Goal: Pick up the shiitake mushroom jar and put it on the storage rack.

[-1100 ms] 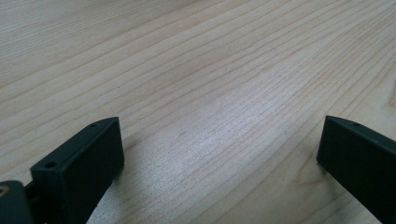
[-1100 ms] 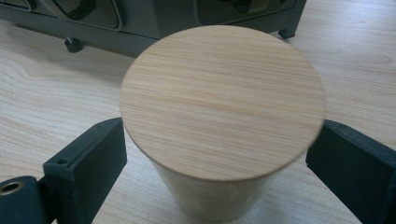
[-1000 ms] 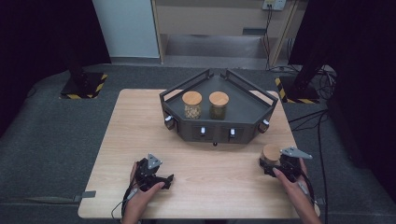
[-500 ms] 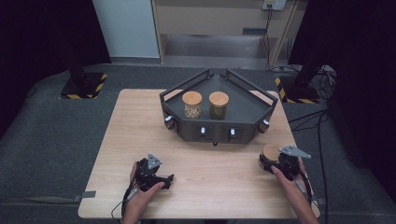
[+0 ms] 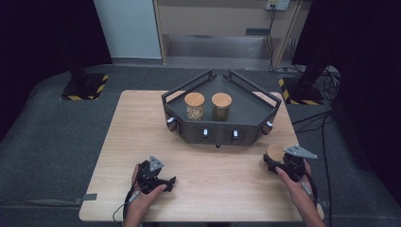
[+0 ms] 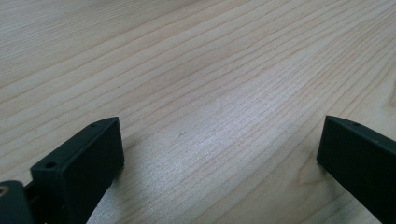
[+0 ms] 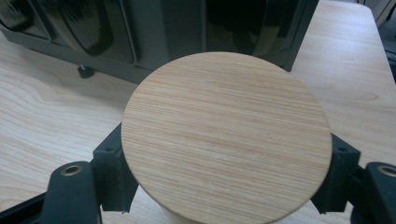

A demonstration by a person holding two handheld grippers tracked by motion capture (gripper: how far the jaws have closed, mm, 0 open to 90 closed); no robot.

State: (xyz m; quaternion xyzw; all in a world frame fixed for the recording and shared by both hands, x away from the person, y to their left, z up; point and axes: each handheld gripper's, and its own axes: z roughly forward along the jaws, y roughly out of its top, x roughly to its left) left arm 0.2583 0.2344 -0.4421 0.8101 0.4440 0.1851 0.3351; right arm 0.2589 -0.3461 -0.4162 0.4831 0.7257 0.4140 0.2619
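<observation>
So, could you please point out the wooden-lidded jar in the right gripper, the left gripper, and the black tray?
Wooden-lidded jar (image 7: 226,137), right gripper view, middle of its round lid.
Right gripper (image 7: 226,179), right gripper view, midway between its jaws.
Left gripper (image 6: 219,158), left gripper view, midway between its open jaws.
Black tray (image 5: 220,135), high view, front wall.

- Legible text, labels, brands, numbers: none readable on any item in these views.
- Warning marking: yellow-and-black diagonal stripes on the stand base (image 5: 84,87) at the left of the floor; no wording on it.
- Warning marking: the same striping on the stand base (image 5: 302,92) at the right; no wording.
- Tray (image 5: 221,130), front face: small white knobs, any marks too small to read.
</observation>
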